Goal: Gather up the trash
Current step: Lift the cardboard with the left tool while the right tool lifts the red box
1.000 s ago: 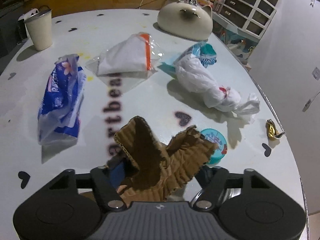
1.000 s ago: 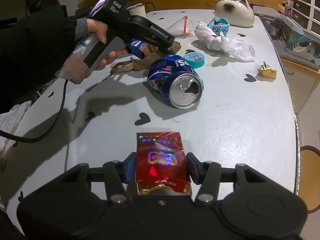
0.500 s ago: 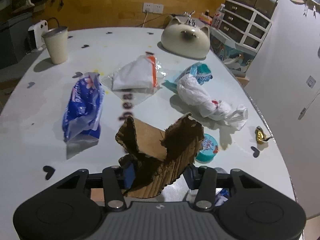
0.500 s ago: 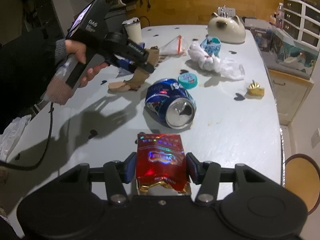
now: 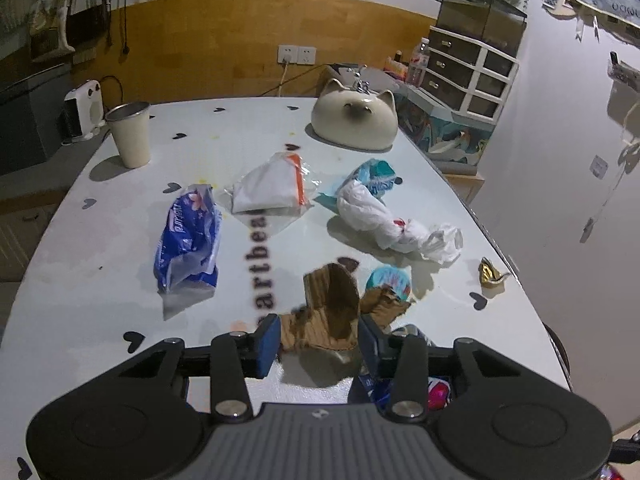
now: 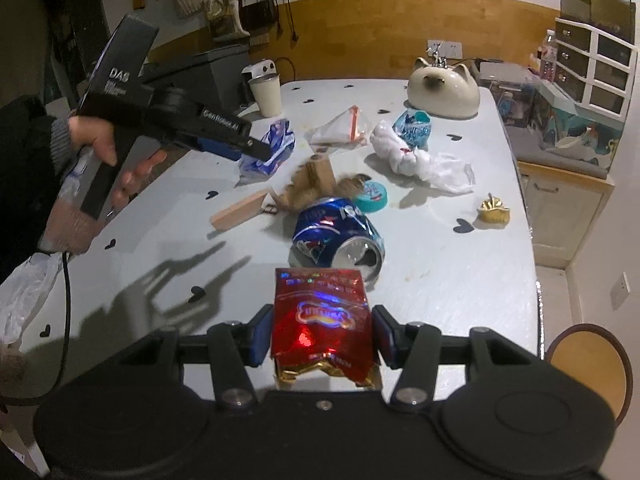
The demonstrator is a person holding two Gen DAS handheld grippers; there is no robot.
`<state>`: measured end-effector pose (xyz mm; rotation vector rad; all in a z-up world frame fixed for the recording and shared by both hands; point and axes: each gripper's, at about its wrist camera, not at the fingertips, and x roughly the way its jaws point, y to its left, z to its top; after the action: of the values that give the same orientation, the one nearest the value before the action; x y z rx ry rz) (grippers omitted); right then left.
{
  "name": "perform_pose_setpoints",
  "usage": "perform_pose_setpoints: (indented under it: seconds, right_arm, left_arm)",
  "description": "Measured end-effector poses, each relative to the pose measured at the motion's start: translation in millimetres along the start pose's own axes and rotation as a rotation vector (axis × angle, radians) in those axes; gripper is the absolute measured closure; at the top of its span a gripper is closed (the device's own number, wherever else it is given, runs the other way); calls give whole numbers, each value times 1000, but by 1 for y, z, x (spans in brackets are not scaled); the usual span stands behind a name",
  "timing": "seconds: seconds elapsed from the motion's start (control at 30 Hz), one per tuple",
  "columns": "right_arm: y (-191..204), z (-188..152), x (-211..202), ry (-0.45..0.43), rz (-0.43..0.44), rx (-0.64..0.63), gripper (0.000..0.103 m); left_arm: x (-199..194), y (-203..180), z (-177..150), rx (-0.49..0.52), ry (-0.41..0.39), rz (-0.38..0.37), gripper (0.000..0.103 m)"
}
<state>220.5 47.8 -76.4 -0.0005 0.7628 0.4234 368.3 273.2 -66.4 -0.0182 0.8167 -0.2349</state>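
**Two Grippers Up, One Catch Looks Shaky**

The right gripper [image 6: 322,332] has its prize. Its fingers are clenched on a red foil packet [image 6: 322,316], which stands upright between the pads, top edge pointing away from the camera. It is held clear of the surface [image 5: 100,280]. That makes sense for collecting, since a crinkly packet pinched by its sides will not slide out on the way to a bin. Just beyond those fingers lies a crushed blue can [image 6: 336,236], mouth towards the camera, a likely next pick.

Now the left gripper [image 5: 318,336], and here is the drama. Its jaws are closing, with torn brown cardboard [image 5: 330,304] framed between the fingers in its own view. But the piece is blurred and casts a shadow on the surface below. From the right wrist view it sits ahead of and below the left fingertips, apart from them. So the pads do not look to be pressing on it, and it appears to have slipped the grip.

Further out past the left fingers the rest of the rubbish waits:
- a teal lid [image 5: 390,280] just beyond the cardboard
- a blue tissue pack [image 5: 188,240] off to the left
- a knotted white plastic bag [image 5: 384,220] ahead to the right
- a scrap of gold foil [image 5: 490,274] well out to the right
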Motion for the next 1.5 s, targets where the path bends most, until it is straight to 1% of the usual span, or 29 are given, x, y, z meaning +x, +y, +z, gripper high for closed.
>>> perform_pose_setpoints:
  seconds: [0.03, 0.13, 0.2, 0.23, 0.3, 0.33, 0.37, 0.4, 0.47, 0.57, 0.6, 0.63, 0.67, 0.73, 0.77, 0.8, 0.87, 1.0, 1.03, 1.07, 1.13, 1.2, 1.27, 1.4, 1.5]
  right_arm:
    - [0, 0, -1, -4, 2, 1, 50]
    - [2, 0, -4, -8, 1, 3, 50]
    - [2, -1, -6, -6, -1, 9, 50]
    - [2, -2, -6, -3, -2, 12, 50]
    - [0, -3, -6, 0, -7, 19, 50]
    - [-1, -3, -6, 2, -9, 26, 50]
    - [-2, -5, -6, 4, -12, 34, 50]
    - [-4, -5, -4, 8, -15, 43, 50]
    - [-7, -6, 0, 18, -21, 55, 50]
    - [-10, -7, 5, 29, -28, 69, 50]
    - [-11, -7, 7, 31, -31, 73, 50]
    - [-12, -7, 8, 34, -34, 78, 50]
    - [-13, -7, 10, 37, -37, 81, 50]
    - [-16, -6, 14, 42, -41, 87, 50]
    - [-16, -6, 14, 43, -41, 87, 50]
    - [-17, -5, 15, 44, -41, 88, 50]
    - [-18, -5, 16, 45, -39, 89, 50]
    - [-17, -5, 17, 48, -36, 89, 50]
    - [-17, -5, 17, 49, -35, 89, 50]
    - [-17, -5, 18, 50, -34, 88, 50]
    - [-17, -4, 17, 47, -34, 85, 50]
    - [-17, -2, 16, 42, -38, 84, 50]
    - [-17, 0, 15, 35, -40, 85, 50]
    - [-16, 5, 10, 17, -45, 81, 50]
    - [-13, 8, 6, 7, -44, 74, 50]
  left_arm:
    - [2, -2, -1, 17, 1, -15, 59]
    - [18, -12, -2, 121, 33, -42, 59]
    - [33, -12, 0, 139, 65, -58, 58]
    - [40, -10, 2, 124, 73, -63, 58]
    - [52, -6, 10, 85, 69, -68, 46]
    - [58, -5, 13, 70, 64, -71, 35]
    - [65, -4, 18, 58, 63, -75, 29]
    - [73, -4, 23, 47, 68, -80, 27]
    - [87, -4, 29, 8, 92, -90, 19]
    - [106, -6, 33, -50, 128, -80, 19]
    - [111, -9, 32, -57, 136, -70, 20]
    - [116, -10, 32, -64, 144, -60, 23]
    - [120, -11, 31, -76, 150, -52, 31]
    - [126, -9, 28, -111, 158, -41, 40]
    - [128, -7, 27, -127, 156, -36, 49]
    - [129, -5, 25, -144, 158, -31, 53]
    - [129, -1, 24, -171, 147, -32, 58]
    - [128, 1, 24, -165, 139, -30, 66]
    - [126, 1, 24, -162, 137, -28, 70]
    - [124, 1, 24, -160, 130, -30, 77]
    - [118, 0, 26, -158, 117, -30, 87]
    - [111, -1, 27, -150, 107, -31, 89]
    - [105, -1, 26, -140, 102, -26, 94]
    - [91, 1, 20, -138, 99, -32, 100]
    - [76, 1, 16, -137, 81, -30, 101]
